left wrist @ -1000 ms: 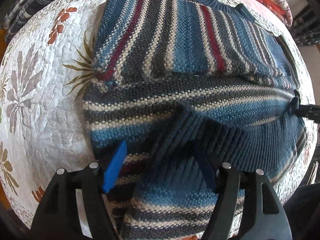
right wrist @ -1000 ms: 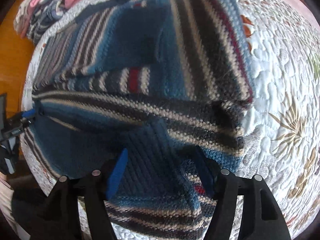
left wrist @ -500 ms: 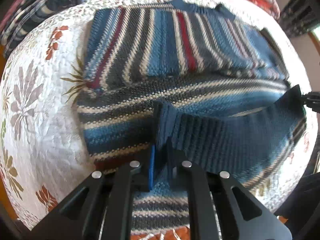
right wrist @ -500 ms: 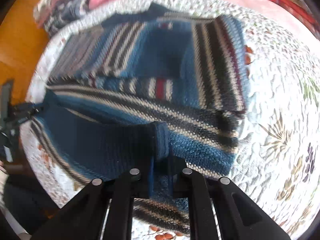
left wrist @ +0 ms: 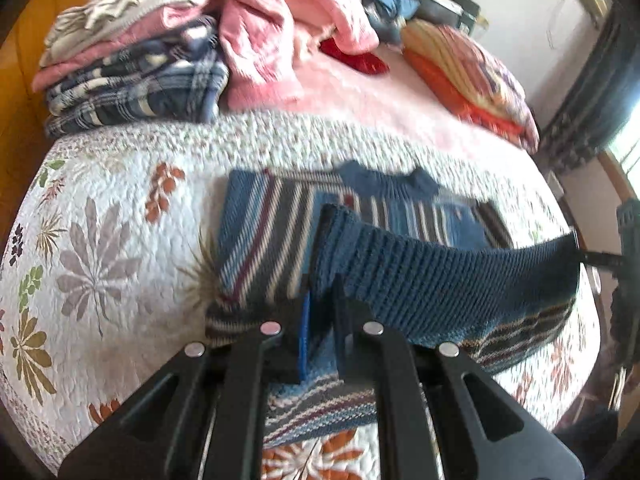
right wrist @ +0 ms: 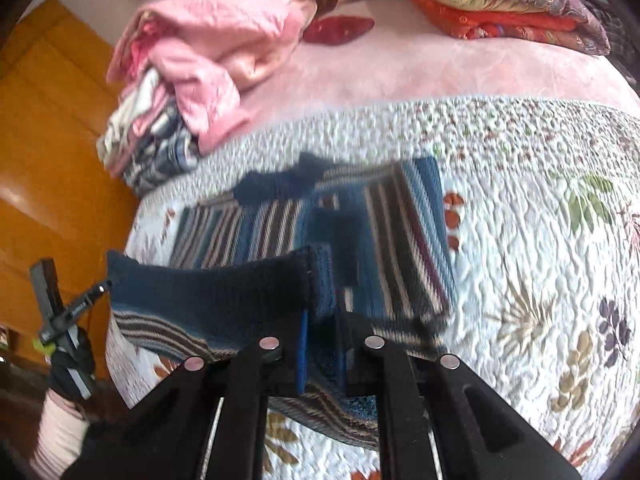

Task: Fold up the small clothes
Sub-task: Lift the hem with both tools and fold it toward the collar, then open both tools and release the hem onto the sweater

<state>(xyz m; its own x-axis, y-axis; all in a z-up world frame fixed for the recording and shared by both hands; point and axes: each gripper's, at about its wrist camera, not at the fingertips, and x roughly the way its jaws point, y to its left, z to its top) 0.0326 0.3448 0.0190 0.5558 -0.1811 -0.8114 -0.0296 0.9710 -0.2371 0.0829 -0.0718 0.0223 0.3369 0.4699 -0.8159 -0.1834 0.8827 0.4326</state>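
**While both grippers held the hem, the collar lay ahead**

While the striped sweater (left wrist: 280,232) lay on the quilted bedspread (left wrist: 100,248), its ribbed hem (left wrist: 432,276) was raised and stretched crosswise between the tools. The collar (left wrist: 380,178) lay straight ahead of both, so the fold would likely run forward. The left gripper (left wrist: 320,320) was pinched narrow on one hem corner; the right gripper (right wrist: 322,344) was likewise clamped on the other. Neither sat clearly nearer the collar.

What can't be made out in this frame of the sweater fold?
- Sweater lower body: left wrist view, hidden behind lifted hem and left gripper.
- Folded pile's contents: right wrist view, blurred, covered by pink garment.
- Right gripper pads: buried in knit.
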